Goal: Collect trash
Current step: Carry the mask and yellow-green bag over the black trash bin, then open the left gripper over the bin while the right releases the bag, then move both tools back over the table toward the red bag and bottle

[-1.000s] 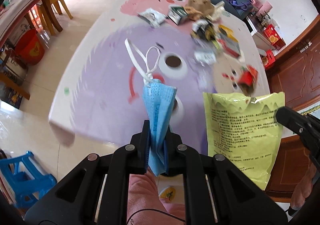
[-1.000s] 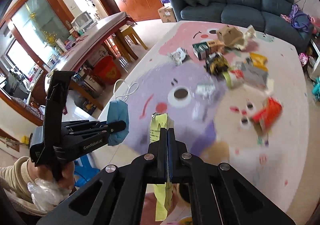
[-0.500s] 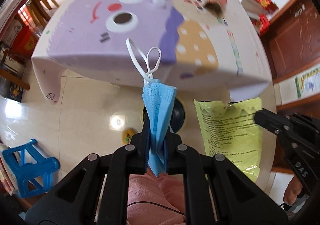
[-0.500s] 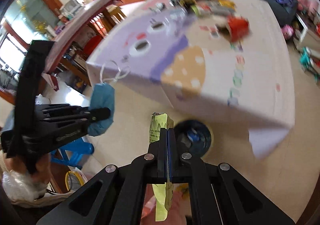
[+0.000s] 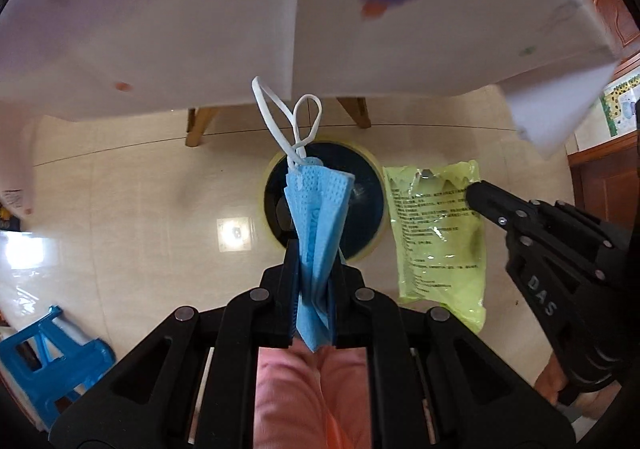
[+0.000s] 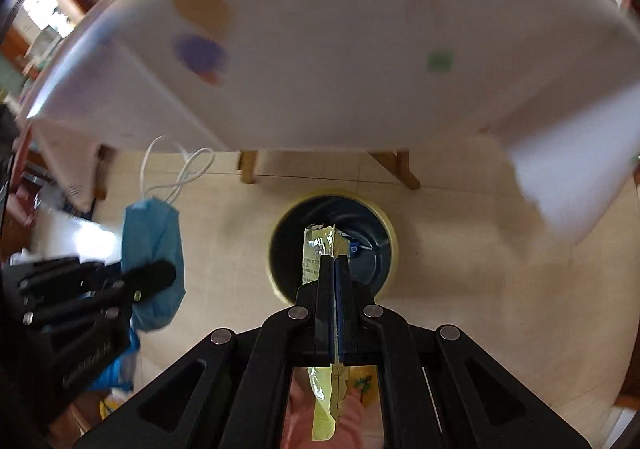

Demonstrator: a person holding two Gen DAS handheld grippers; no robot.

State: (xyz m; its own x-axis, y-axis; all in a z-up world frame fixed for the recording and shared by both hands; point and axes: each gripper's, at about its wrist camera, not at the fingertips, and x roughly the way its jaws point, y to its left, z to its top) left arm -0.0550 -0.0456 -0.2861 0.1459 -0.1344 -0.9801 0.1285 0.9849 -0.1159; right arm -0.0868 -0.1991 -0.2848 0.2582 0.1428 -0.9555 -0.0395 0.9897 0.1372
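Note:
My left gripper [image 5: 315, 249] is shut on a folded blue face mask [image 5: 318, 209], whose white ear loops [image 5: 294, 125] stick up in front. It hangs over a round dark bin with a yellowish rim [image 5: 380, 185] on the floor. My right gripper [image 6: 333, 259] is shut on a flat yellow-green snack bag [image 6: 318, 249], edge-on above the same bin [image 6: 392, 245]. In the left wrist view the bag [image 5: 438, 237] hangs just right of the bin, with the right gripper [image 5: 476, 193] pinching its top corner. The right wrist view has the mask [image 6: 154, 241] and left gripper [image 6: 160, 275] at the left.
The white tablecloth edge [image 5: 280, 29] overhangs the top of both views, with wooden table legs [image 5: 200, 125] behind the bin. A blue plastic stool [image 5: 48, 353] stands at the lower left on the glossy tile floor. Wooden cabinets [image 5: 600, 177] are at the right. Pink-clothed legs [image 5: 308, 401] are below.
Both grippers have tilted down and moved in from the tabletop to the floor. The bin has come up to sit right under the mask and bag. Both holds are unchanged.

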